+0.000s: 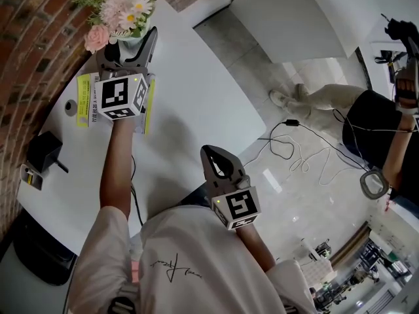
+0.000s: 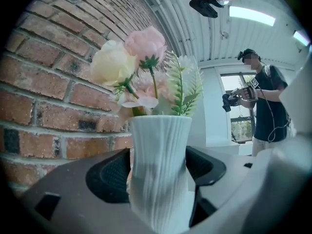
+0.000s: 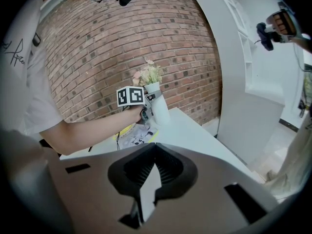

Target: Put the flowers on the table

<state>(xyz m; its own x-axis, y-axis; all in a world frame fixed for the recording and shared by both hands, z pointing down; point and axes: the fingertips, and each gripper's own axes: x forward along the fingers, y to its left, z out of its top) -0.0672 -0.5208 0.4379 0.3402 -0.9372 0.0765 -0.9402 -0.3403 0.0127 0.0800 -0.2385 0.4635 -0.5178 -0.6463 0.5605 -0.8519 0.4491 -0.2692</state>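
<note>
Jaws: our left gripper (image 2: 158, 172) clamps the vase (image 2: 160, 145); our right gripper (image 3: 155, 150) is closed, empty.
Left gripper view alone: vase ribbing.
Edges: vase at the table (image 1: 196, 103) corner, upper left, beside the wall (image 1: 26, 38).

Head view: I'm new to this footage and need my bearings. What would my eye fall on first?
First, the pink and white flowers in a ribbed white vase, at the far corner of the white table by the brick wall, with the left tongs shut on the vase. Next, the right tongs, closed and empty, held near the table's front edge.
</note>
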